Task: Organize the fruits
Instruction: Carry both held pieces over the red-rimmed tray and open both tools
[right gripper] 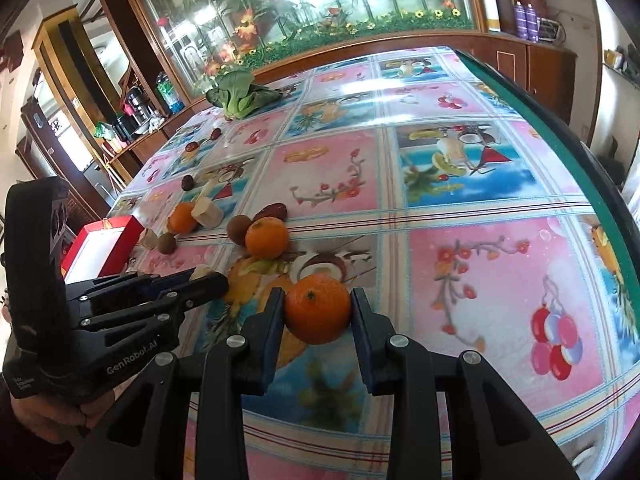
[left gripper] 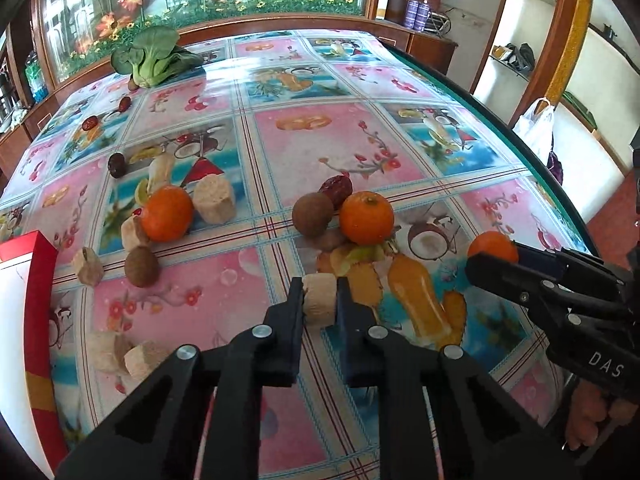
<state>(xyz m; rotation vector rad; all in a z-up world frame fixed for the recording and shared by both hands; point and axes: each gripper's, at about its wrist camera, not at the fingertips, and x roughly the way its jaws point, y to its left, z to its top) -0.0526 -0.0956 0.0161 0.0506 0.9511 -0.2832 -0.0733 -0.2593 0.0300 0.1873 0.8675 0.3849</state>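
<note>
My left gripper is shut on a beige cut chunk just above the patterned tablecloth; in the right wrist view the same left gripper reaches in from the left. My right gripper is shut on a tangerine, its pads pressing both sides; the left wrist view shows the right gripper and this tangerine at the right. Two more tangerines lie on the table with brown round fruits, red dates and more beige chunks.
A red and white box stands at the table's left edge. A green leafy vegetable lies at the far left. The table's green rim runs down the right side. A wooden cabinet with a flowered glass panel stands behind the table.
</note>
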